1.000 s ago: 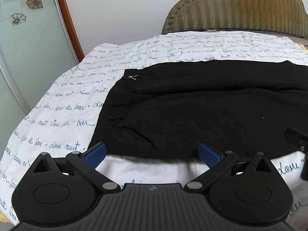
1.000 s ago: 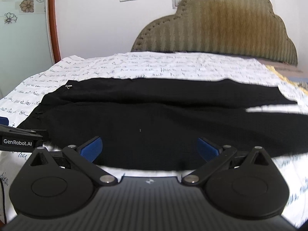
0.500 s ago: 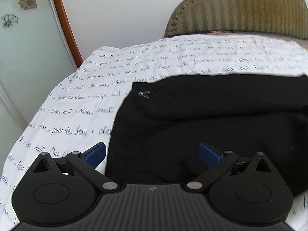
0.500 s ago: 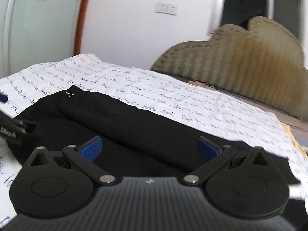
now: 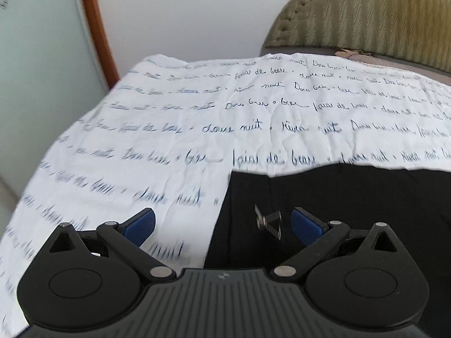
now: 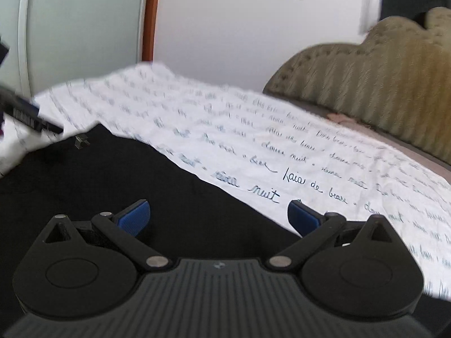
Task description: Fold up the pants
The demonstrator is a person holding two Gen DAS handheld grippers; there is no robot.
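1. The black pants (image 5: 352, 211) lie flat on the bed's script-printed sheet (image 5: 253, 118). A second ago both grippers sat at the near edge of the fabric; now they've pushed across to the far edge, so I'd guess a lengthwise fold was just laid over, or they're lining up on that far edge.
2. Left gripper (image 5: 222, 225): jaws spread wide, nothing held, hovering over the far corner right by the little metal clasp (image 5: 267, 221).
3. Right gripper (image 6: 218, 215): also wide open and empty, straddling the far hem where black meets white.
4. The fabric looks smooth, matte and pretty tidy, edges fairly straight. I can't count the layers.
5. Further back: the olive padded headboard (image 5: 380, 19) and white wall.
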